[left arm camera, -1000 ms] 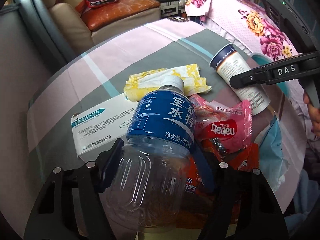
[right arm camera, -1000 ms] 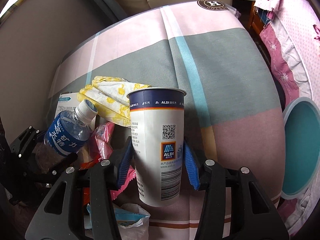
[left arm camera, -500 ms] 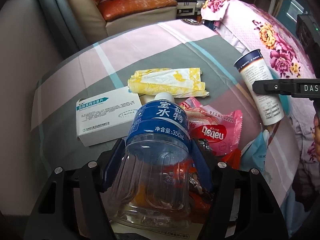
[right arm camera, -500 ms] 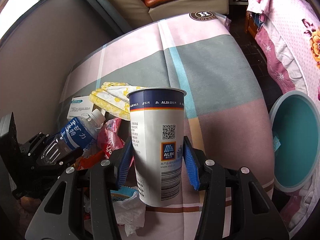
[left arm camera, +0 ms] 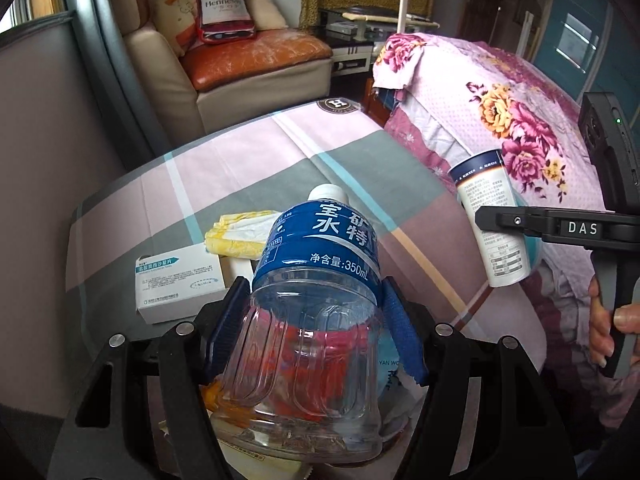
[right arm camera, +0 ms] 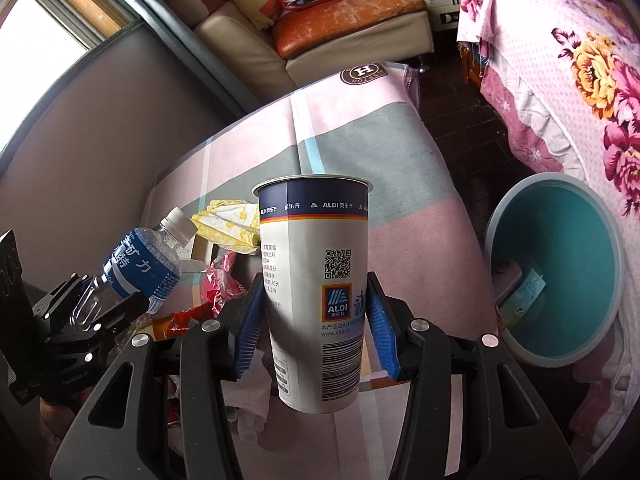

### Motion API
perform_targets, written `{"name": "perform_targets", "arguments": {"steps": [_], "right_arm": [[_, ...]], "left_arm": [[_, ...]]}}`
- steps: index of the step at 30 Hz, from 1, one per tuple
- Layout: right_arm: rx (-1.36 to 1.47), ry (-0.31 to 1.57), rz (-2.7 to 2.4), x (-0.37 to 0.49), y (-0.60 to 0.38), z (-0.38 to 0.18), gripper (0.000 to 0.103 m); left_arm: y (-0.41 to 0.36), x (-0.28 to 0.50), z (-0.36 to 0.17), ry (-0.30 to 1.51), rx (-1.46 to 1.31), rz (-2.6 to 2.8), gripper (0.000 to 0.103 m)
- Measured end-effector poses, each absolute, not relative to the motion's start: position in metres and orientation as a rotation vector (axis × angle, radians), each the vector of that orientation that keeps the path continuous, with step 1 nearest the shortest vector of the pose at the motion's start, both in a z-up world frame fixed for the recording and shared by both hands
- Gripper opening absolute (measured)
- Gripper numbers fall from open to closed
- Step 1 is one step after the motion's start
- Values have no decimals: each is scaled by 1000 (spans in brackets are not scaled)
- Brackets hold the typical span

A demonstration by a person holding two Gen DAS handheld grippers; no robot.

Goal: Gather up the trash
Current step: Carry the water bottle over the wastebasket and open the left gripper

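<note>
both lifted off table | left gripper [left arm camera: 316, 332] clamps clear bottle [left arm camera: 312, 320], seemingly empty | right gripper [right arm camera: 316, 320] clamps aldi cup [right arm camera: 314, 280]

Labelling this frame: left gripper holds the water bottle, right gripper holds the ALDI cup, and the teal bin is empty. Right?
Not quite. The teal bin is not empty: the right wrist view shows cartons lying inside it. The rest stands: left gripper holds the water bottle, right gripper holds the ALDI cup.

Both grippers point steeply downward. The left gripper [left arm camera: 316, 328] has its jaws pressed against what it holds; the right gripper [right arm camera: 316, 322] likewise, gripped by a hand [left arm camera: 606, 332] on its handle.
</note>
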State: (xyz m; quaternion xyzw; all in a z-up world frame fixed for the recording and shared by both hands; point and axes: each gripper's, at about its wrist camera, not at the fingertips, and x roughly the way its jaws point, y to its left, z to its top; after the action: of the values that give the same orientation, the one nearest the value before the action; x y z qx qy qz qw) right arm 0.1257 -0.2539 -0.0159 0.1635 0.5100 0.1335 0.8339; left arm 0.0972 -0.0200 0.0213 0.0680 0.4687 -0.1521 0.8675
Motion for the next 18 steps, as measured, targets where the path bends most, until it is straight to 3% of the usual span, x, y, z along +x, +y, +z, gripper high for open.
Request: {"name": "perform_targets", "arguments": {"steps": [18], "right_arm": [[511,927,28,65,-427,-14,46]], "left_arm": [[-223,106,-19,1058,212,-534,68]]}}
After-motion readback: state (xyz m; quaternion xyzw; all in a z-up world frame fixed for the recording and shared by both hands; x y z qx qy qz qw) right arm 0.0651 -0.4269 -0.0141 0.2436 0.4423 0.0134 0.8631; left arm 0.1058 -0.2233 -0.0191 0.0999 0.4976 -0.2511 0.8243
